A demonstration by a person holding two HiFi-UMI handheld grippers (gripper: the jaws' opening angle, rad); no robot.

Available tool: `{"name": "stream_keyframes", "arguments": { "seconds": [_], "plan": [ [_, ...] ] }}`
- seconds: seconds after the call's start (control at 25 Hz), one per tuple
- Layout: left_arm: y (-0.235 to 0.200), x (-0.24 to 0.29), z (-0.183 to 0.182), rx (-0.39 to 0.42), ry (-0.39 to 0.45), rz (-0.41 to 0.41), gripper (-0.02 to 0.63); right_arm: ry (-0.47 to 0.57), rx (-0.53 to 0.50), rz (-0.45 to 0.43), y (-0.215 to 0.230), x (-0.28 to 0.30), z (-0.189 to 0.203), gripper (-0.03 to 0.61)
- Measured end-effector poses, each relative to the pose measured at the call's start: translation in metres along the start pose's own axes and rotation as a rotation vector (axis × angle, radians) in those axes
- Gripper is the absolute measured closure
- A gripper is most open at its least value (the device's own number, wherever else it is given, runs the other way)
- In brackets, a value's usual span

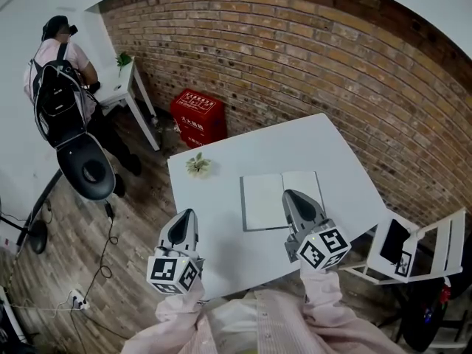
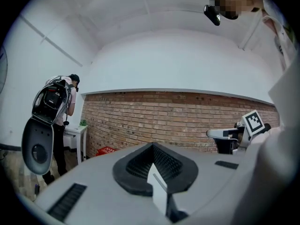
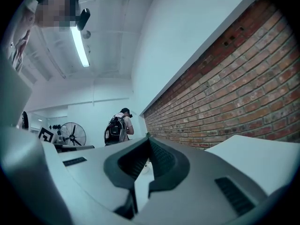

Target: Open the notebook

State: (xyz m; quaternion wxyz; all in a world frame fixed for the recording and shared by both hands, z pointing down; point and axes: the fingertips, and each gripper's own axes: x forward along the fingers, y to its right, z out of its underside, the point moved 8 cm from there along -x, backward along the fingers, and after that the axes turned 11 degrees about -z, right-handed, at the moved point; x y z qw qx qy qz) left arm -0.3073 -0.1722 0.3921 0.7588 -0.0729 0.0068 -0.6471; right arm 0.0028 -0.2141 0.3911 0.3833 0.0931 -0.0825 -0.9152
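Note:
On the white table point(image 1: 221, 227) the notebook point(image 1: 269, 198) lies open flat, showing blank white pages. My right gripper point(image 1: 289, 193) hangs above the lower part of its right page, jaws shut with nothing between them. In the right gripper view the same gripper point(image 3: 148, 136) points level along the brick wall, its tips together. My left gripper point(image 1: 188, 213) is raised over the table's front left corner, apart from the notebook. Its tips meet in the left gripper view point(image 2: 152, 144) and it holds nothing. Neither gripper view shows the notebook.
A small green plant point(image 1: 198, 165) sits on the table left of the notebook. A red crate point(image 1: 198, 116) stands by the brick wall. A person with a backpack point(image 1: 59, 87) stands at a side table, near a black chair point(image 1: 88, 167). A white chair point(image 1: 413, 245) is at the right.

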Motion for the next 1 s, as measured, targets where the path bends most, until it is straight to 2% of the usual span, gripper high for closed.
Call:
{"name": "stream_keyframes", "arguments": {
  "seconds": [0.4, 1.0],
  "plan": [
    [-0.003, 0.007, -0.005, 0.006, 0.015, -0.022, 0.621, -0.005, -0.041, 0.003, 0.004, 0.006, -0.004, 0.575],
    [-0.002, 0.007, -0.001, 0.010, 0.003, -0.049, 0.621, -0.011, -0.039, 0.015, 0.013, 0.002, 0.000, 0.575]
  ]
}}
